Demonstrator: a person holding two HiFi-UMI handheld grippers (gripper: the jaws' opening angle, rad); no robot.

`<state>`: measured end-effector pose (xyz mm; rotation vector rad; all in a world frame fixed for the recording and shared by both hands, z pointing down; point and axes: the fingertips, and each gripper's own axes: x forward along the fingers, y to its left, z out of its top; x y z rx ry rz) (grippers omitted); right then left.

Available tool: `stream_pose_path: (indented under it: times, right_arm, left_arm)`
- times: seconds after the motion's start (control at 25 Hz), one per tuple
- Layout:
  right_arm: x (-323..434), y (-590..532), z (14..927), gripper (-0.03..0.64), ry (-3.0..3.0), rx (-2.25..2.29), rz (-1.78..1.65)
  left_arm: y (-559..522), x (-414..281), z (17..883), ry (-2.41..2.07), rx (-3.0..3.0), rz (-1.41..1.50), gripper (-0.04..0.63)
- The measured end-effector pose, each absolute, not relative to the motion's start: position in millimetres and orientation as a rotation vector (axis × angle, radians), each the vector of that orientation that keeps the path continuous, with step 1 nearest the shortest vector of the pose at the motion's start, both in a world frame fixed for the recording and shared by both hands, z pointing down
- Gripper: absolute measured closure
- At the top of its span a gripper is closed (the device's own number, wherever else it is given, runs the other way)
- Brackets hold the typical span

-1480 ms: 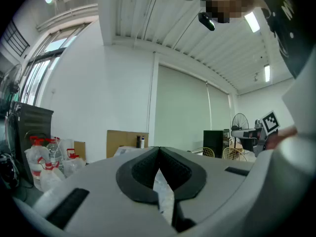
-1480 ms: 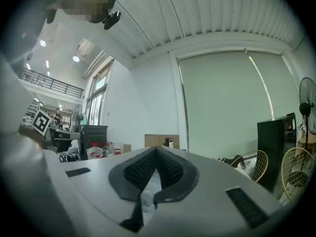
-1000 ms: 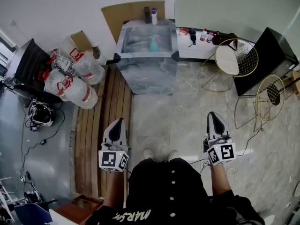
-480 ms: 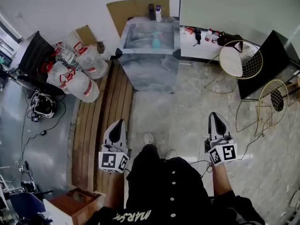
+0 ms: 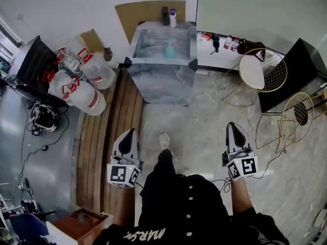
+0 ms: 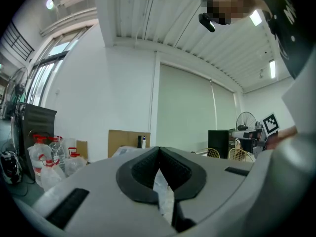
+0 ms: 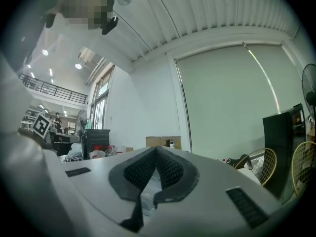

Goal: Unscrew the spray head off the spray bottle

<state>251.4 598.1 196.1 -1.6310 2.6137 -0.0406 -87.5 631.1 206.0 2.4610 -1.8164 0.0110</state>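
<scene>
You took another step toward the tabletop [image 5: 150, 45] at 12 o'clock, one shoe [image 5: 164, 141] now forward, with the left gripper [image 5: 130, 132] and right gripper [image 5: 233, 127] both closed and empty; the teal spray bottle [image 5: 168, 49] stood there, well out of reach, head seemingly unturned.

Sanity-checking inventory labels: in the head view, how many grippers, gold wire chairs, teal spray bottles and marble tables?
Grippers: 2 (left gripper, right gripper)
Gold wire chairs: 2
Teal spray bottle: 1
Marble table: 1
Total: 6
</scene>
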Motion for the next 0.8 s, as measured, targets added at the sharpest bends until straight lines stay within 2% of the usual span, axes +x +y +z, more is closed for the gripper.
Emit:
stream_pose_path:
  times: [0.8]
  right_arm:
    - [205.8, 387.7, 168.3, 0.604, 2.595, -1.695, 0.036]
  left_arm:
    - [399.1, -130.1, 192.3, -1.738, 2.538, -0.034, 0.571]
